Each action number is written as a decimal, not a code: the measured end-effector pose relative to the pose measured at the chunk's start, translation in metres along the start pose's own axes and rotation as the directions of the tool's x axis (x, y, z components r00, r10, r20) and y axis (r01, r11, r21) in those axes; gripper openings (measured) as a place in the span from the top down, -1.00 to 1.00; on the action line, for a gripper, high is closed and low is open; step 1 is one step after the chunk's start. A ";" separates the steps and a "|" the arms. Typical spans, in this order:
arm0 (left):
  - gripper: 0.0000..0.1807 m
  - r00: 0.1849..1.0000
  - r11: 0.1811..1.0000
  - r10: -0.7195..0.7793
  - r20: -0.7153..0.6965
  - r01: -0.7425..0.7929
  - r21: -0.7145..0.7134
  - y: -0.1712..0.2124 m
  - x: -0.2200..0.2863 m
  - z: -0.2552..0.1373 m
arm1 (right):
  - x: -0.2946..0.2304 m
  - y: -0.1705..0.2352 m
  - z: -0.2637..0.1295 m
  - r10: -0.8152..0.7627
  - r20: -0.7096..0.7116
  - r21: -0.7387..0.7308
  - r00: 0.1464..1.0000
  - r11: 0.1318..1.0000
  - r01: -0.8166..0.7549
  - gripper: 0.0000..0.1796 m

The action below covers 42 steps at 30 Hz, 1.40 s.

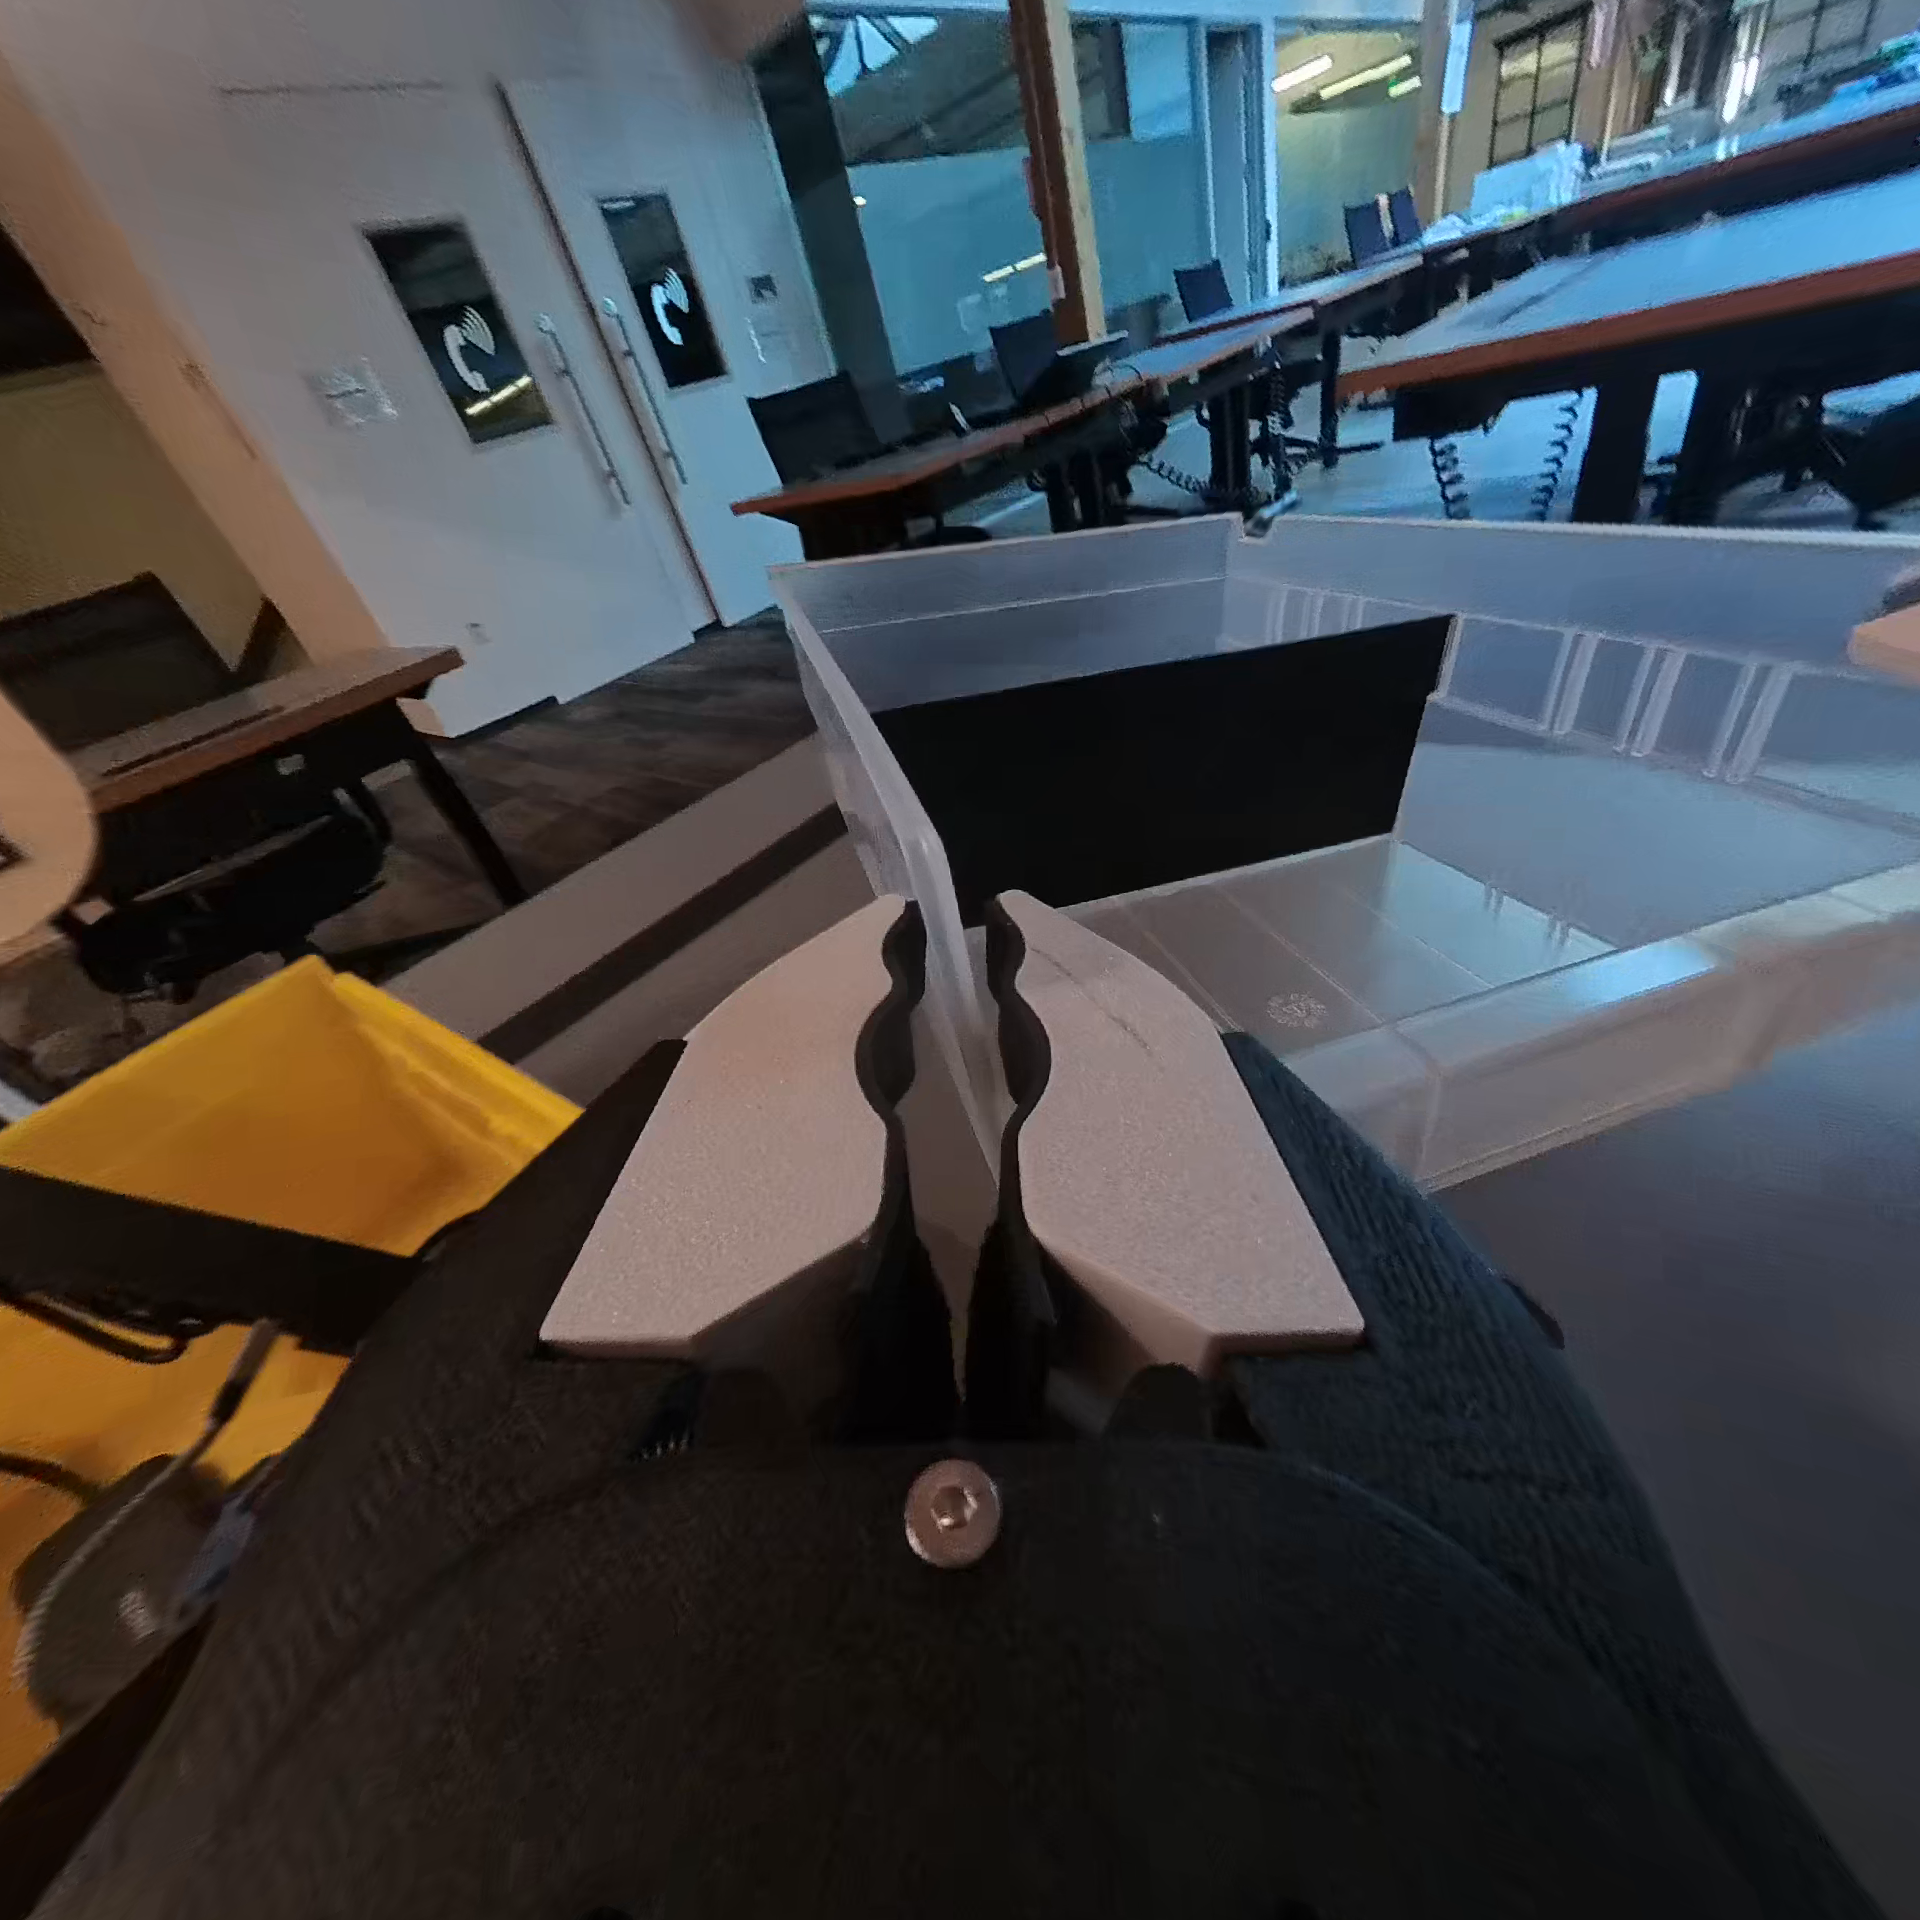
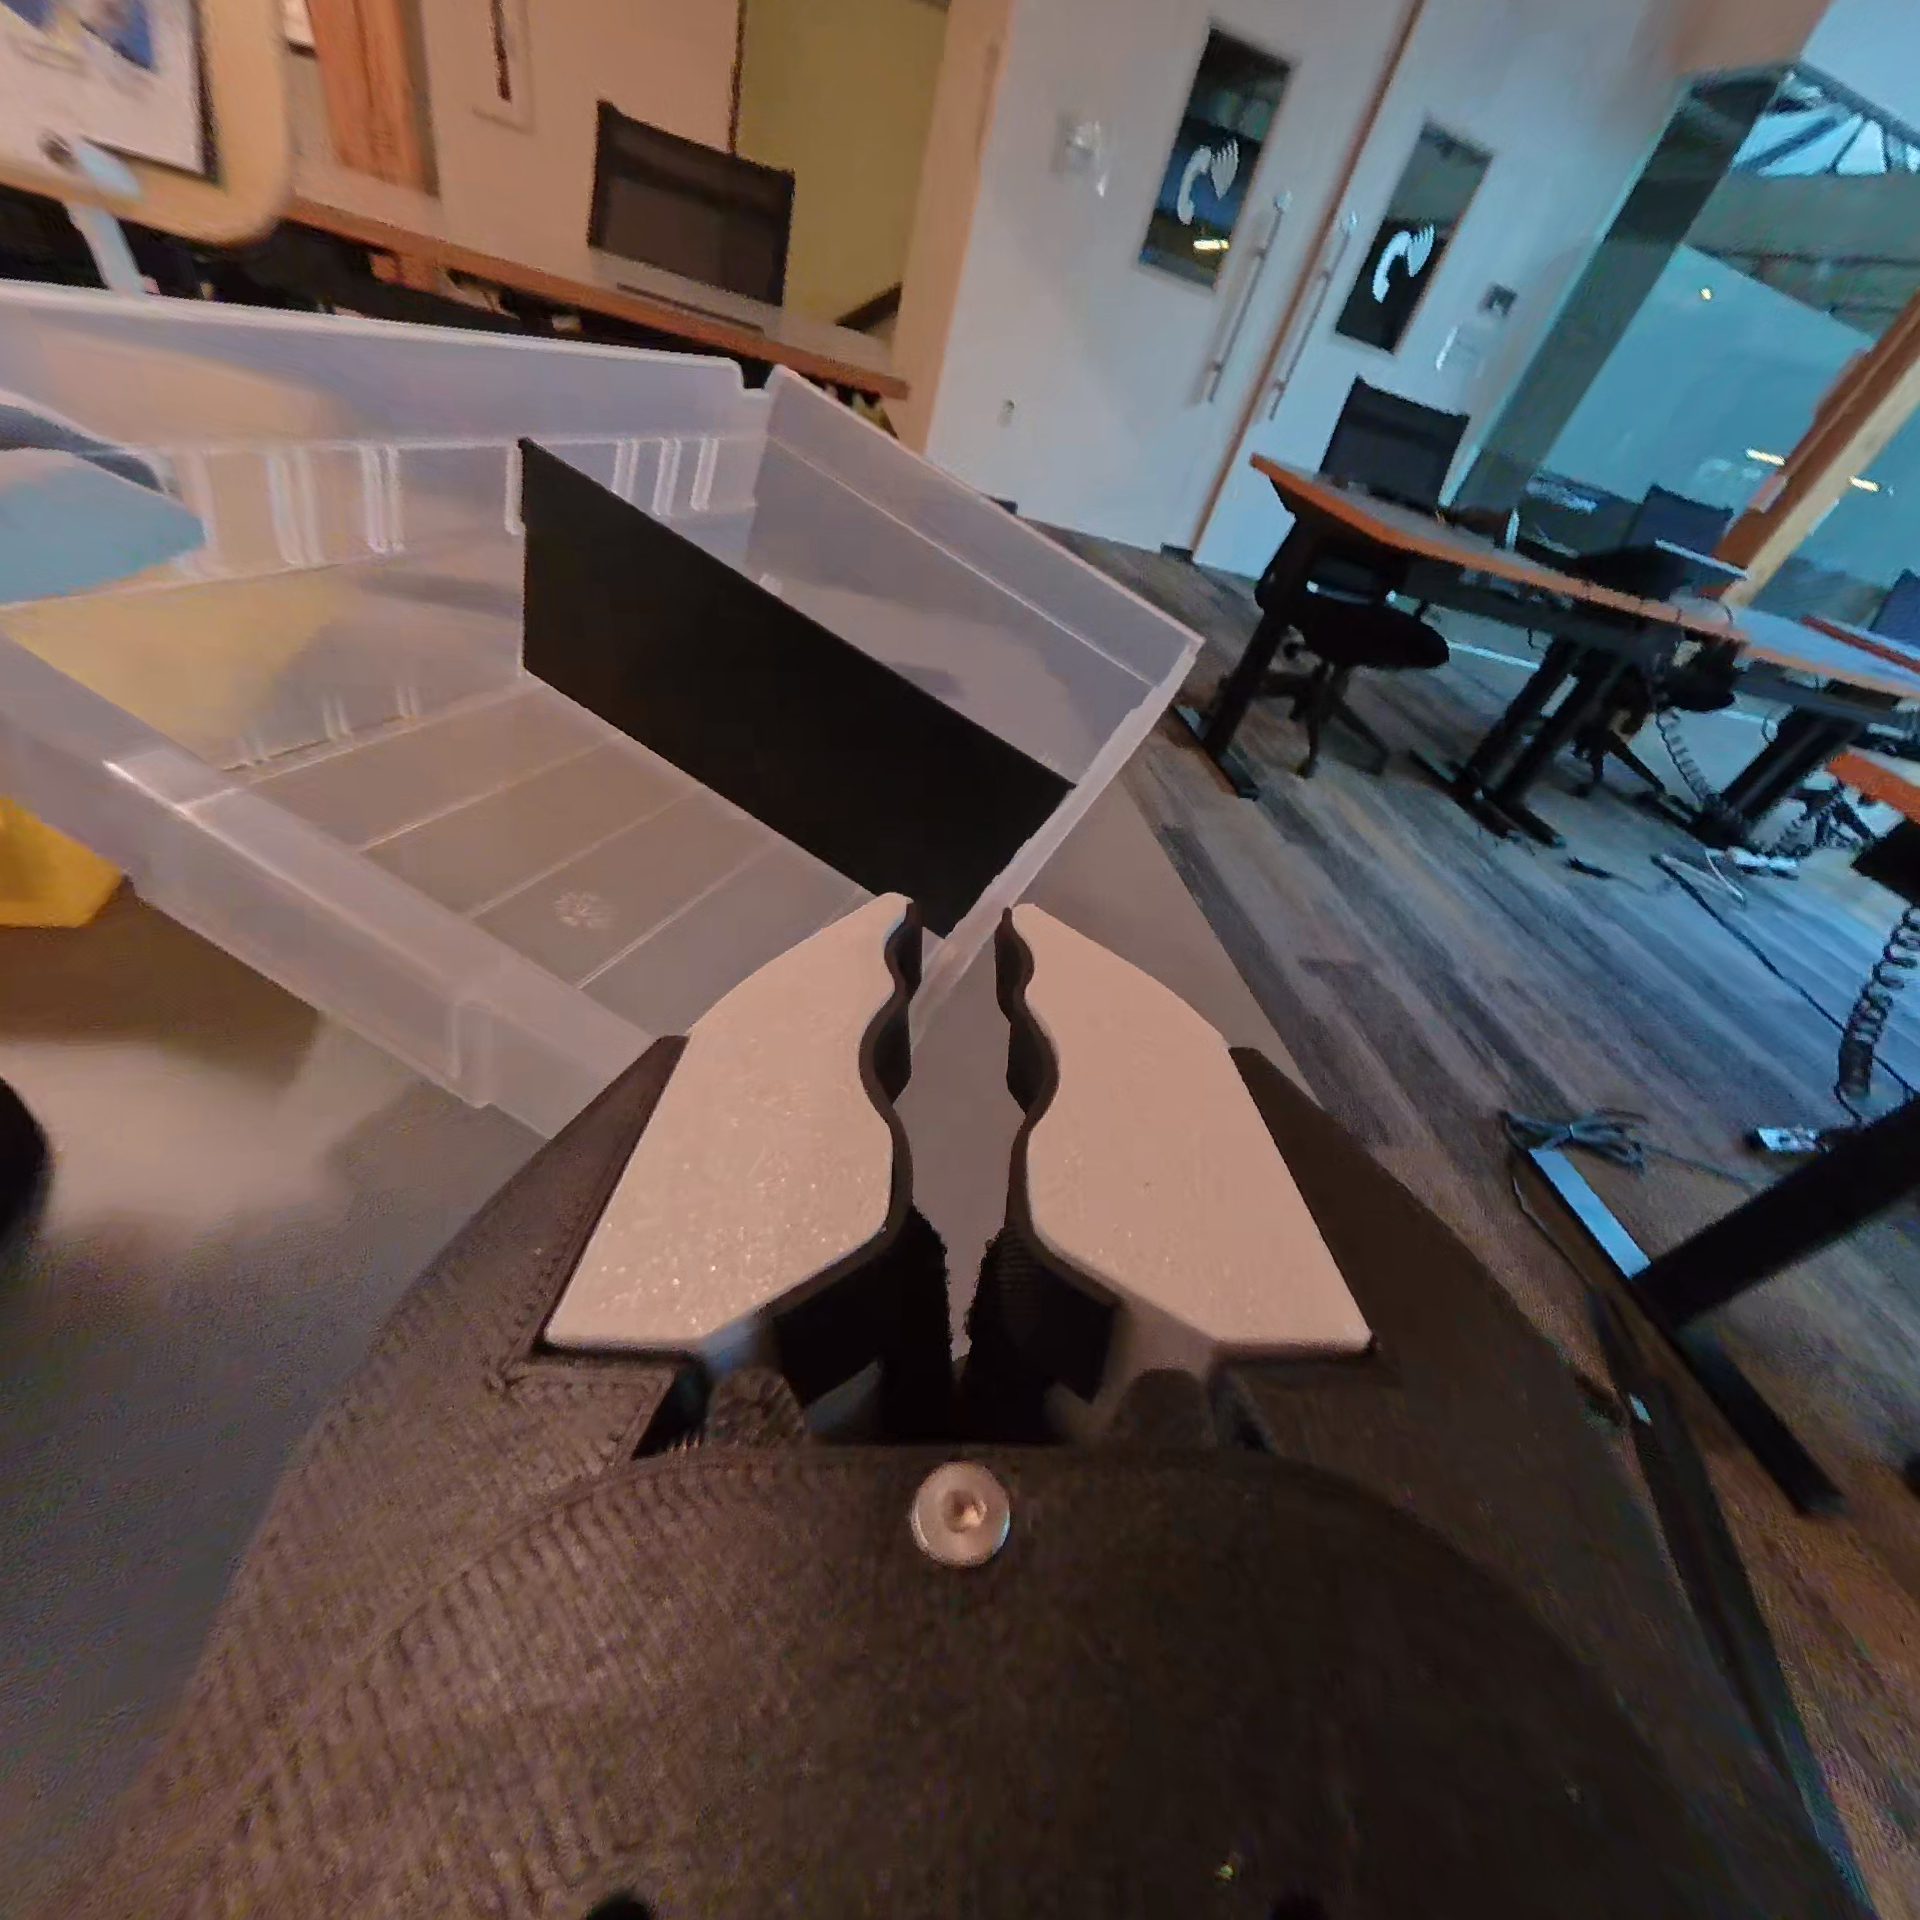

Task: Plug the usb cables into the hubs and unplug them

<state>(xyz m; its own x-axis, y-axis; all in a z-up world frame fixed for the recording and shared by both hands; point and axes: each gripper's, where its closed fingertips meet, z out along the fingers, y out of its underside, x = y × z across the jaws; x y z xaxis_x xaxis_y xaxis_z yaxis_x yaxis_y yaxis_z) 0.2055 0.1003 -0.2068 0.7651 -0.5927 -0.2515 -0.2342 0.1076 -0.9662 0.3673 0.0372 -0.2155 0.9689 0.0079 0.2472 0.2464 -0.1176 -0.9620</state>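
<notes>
You are handling the clear plastic bin [image 1: 1558, 821] rather than any plug — no usb cables or hubs show in either view, so I cannot tell where they lie, and by my reading the plugging has not begun. The bin sits tilted above the dark surface [image 1: 1683, 1299], held at two walls, with a black divider [image 1: 1153, 779] standing upright across its inside and the rest of it bare. Your left hand-held gripper [image 1: 956, 920] is closed onto one thin side wall. Your right hand-held gripper [image 2: 958, 920] straddles another wall near a corner, with a narrow gap showing between its fingers; whether it truly pinches I cannot tell.

The next move calls for setting the bin down level and letting go before you look for cables. Watch the yellow bin [image 1: 260, 1143] just beside your left side — and, on the right, the surface edge with open floor [image 2: 1455, 935] beyond
</notes>
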 end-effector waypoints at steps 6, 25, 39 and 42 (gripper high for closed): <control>0.86 1.000 0.999 0.005 -0.028 -0.006 -0.044 0.028 0.019 0.011 | 0.009 0.028 0.008 0.005 -0.017 -0.036 1.000 0.999 -0.005 0.85; 0.32 0.910 0.935 0.220 -0.350 -0.300 -0.191 0.043 -0.013 -0.098 | 0.003 0.016 0.000 -0.191 0.050 -0.056 0.980 0.980 0.193 0.44; 0.66 0.755 0.515 0.413 -0.510 -0.655 -0.553 0.162 -0.101 -0.140 | -0.112 0.089 0.016 -0.651 0.651 -0.122 0.391 0.419 0.900 0.35; 0.66 0.754 0.482 0.389 -0.529 -0.656 -0.581 0.169 -0.122 -0.154 | -0.109 0.096 0.025 -0.698 0.634 -0.129 0.332 0.327 0.936 0.57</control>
<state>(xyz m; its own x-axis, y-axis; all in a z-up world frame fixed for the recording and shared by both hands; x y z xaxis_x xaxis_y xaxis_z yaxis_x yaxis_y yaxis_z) -0.0200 0.0680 -0.3303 0.1690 -0.8270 -0.5362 -0.9631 -0.0230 -0.2680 0.2861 0.0503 -0.3378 0.1628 0.7146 0.6803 0.9848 -0.1595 -0.0682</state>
